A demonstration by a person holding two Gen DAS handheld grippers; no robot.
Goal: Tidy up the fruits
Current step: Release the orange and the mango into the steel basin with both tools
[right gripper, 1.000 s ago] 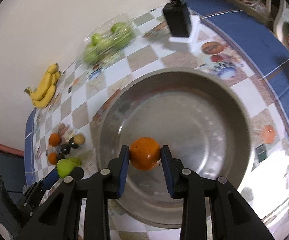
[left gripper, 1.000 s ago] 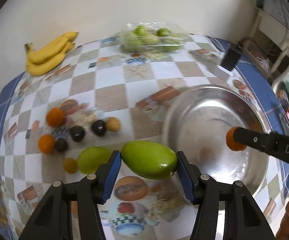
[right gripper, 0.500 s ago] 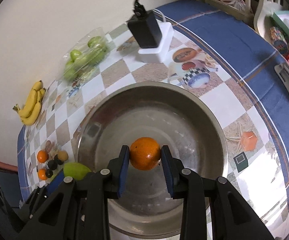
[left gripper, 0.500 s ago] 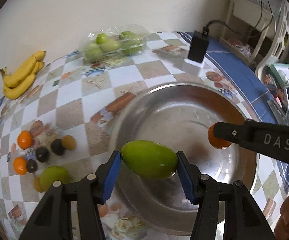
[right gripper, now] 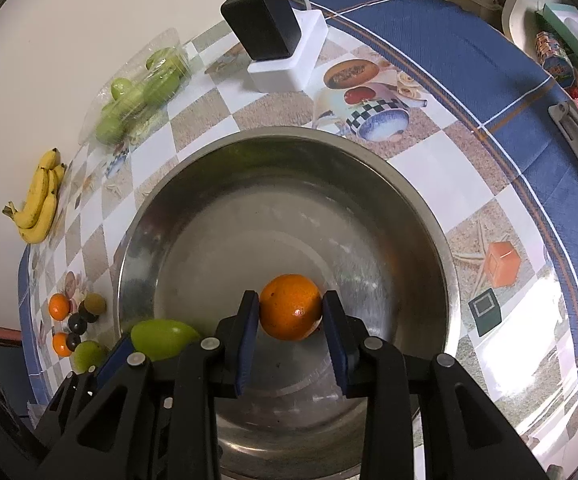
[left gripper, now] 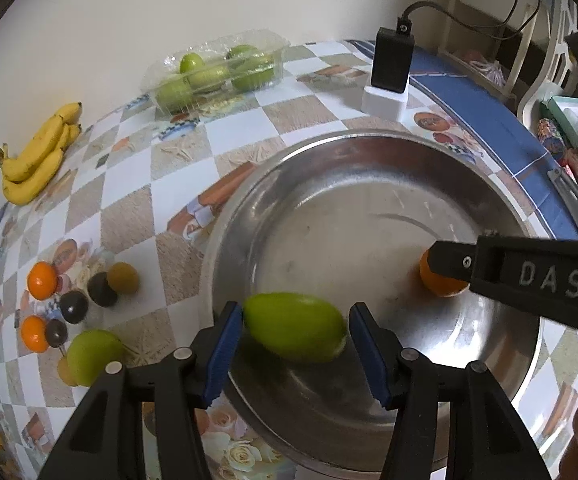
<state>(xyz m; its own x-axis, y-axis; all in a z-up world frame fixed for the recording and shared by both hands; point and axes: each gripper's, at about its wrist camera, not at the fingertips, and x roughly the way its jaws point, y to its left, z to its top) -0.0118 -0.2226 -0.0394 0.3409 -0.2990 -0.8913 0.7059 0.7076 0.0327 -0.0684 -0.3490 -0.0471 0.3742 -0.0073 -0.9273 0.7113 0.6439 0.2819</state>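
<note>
Fruits sit partly on the table (left gripper: pixel 225 152) and partly in the two grippers over the big steel bowl (left gripper: pixel 369 184). The left gripper (left gripper: pixel 295 344) clamps one green mango (left gripper: pixel 295 332) above the bowl's near-left rim; the right gripper (right gripper: pixel 291 332) clamps one orange (right gripper: pixel 291 312) over the bowl's middle. Near the table's left edge lie two small oranges (left gripper: pixel 41 280), three dark round fruits (left gripper: pixel 73 306), two brownish ones (left gripper: pixel 123 278) and one more green mango (left gripper: pixel 93 356). One bunch of bananas (left gripper: pixel 37 156) lies by the far-left edge, and one clear plastic box of green fruits (left gripper: pixel 217 70) stands at the far edge. One black charger (right gripper: pixel 263 20) stands on a white block. Only the left view shows the letters "DAS" on the right gripper's finger. Only the right view shows the orange whole.
</note>
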